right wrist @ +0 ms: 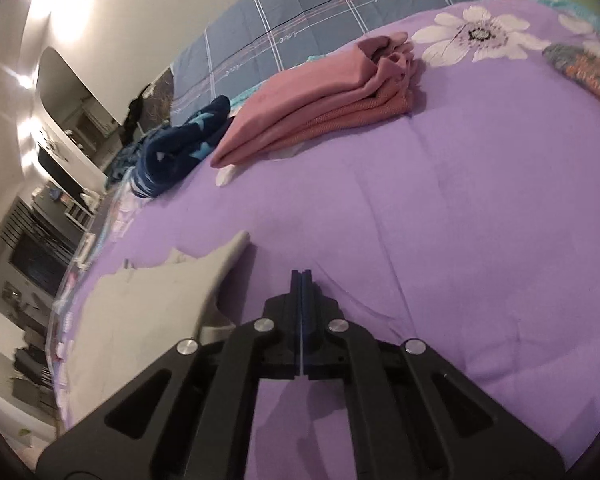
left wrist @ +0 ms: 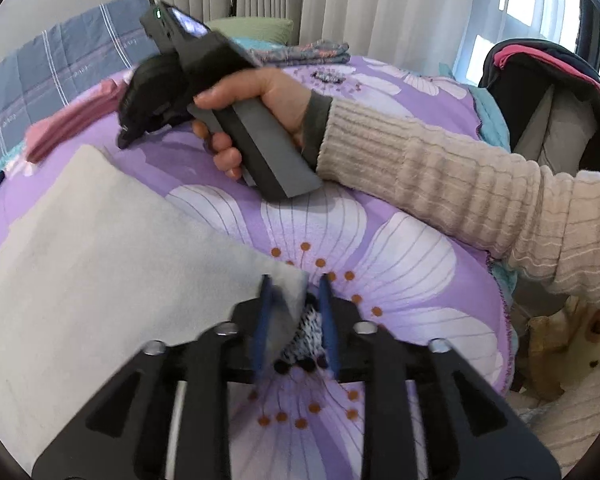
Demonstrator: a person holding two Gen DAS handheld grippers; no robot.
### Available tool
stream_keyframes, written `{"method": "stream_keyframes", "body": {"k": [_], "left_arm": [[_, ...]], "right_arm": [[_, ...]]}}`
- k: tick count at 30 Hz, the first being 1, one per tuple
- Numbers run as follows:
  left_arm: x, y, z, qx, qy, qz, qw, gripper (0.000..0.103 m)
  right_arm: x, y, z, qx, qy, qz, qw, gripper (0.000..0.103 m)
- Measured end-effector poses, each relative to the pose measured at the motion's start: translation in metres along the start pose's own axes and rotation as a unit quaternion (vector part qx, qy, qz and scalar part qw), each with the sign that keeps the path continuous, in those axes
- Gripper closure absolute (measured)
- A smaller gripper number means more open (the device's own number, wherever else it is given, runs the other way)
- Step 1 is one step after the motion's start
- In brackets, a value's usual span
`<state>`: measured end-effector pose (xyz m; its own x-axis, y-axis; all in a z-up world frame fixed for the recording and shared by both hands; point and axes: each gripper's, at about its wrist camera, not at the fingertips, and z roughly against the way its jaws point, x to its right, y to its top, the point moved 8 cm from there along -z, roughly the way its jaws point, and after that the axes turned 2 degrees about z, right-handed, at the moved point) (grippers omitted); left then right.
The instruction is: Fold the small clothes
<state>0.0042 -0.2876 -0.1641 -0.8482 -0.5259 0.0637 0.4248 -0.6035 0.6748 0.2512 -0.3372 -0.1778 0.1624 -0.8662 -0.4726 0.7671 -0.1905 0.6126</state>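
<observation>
My left tongs (left wrist: 296,284) are loosely straddling the grey cloth (left wrist: 100,248) corner, so it is risking slipping free, while my right tongs (right wrist: 301,276) are hanging shut and empty.

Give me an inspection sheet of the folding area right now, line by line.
Surface: purple floral blanket over a bed.
Job's things: grey garment lying flat, a corner between the left gripper's fingers; folded pink clothes stacked further back.
Clutter: dark blue patterned cloth at the blanket's edge.
Grippers: left gripper partly open around the grey corner; right gripper shut, empty, above the blanket.
Cables: nothing seen.
Surroundings: blue checked bedding, curtains.
</observation>
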Motion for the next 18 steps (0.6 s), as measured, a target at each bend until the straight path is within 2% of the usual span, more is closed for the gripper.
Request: {"method": "stream_keyframes", "body": {"k": [1,2,4,6,7,8,10,11,13,14,17,18], "left_arm": [[0.001,-0.002,0.010,0.009,0.004,0.000,1.0000,0.070],[-0.001,-0.005,0.021,0.021,0.012,0.001,0.9997,0.069],[-0.010,-0.014,0.041,0.037,0.029,0.008,0.9989,0.058],[-0.029,-0.029,0.066,0.053,0.057,0.032,0.9965,0.052],[-0.040,-0.038,0.077,0.056,0.069,0.050,0.9947,0.052],[-0.053,-0.047,0.088,0.058,0.082,0.070,0.9925,0.052],[-0.085,-0.070,0.115,0.066,0.116,0.122,0.9835,0.052],[-0.099,-0.081,0.128,0.071,0.132,0.145,0.9780,0.052],[-0.133,-0.109,0.163,0.086,0.177,0.199,0.9602,0.052],[-0.149,-0.124,0.180,0.093,0.201,0.224,0.9492,0.052],[-0.196,-0.186,0.241,0.110,0.289,0.306,0.9006,0.052],[-0.204,-0.201,0.255,0.113,0.306,0.323,0.8887,0.052]], "right_arm": [[-0.001,0.000,0.004,0.003,-0.017,0.006,1.000,0.103],[-0.004,-0.001,0.013,0.009,-0.037,0.016,0.999,0.098],[-0.019,-0.002,0.025,0.023,-0.063,0.057,0.996,0.097],[-0.047,-0.011,0.049,0.043,-0.063,0.112,0.991,0.095],[-0.061,-0.015,0.059,0.052,-0.064,0.131,0.988,0.089],[-0.077,-0.020,0.067,0.063,-0.068,0.151,0.984,0.075],[-0.116,-0.030,0.086,0.095,-0.074,0.200,0.972,0.059],[-0.136,-0.036,0.093,0.111,-0.074,0.224,0.965,0.057],[-0.171,-0.048,0.096,0.114,-0.060,0.258,0.958,0.054],[-0.196,-0.059,0.090,0.100,-0.044,0.279,0.954,0.054],[-0.250,-0.092,0.068,0.059,-0.005,0.324,0.944,0.054],[-0.276,-0.112,0.056,0.041,0.009,0.347,0.937,0.054]]}}
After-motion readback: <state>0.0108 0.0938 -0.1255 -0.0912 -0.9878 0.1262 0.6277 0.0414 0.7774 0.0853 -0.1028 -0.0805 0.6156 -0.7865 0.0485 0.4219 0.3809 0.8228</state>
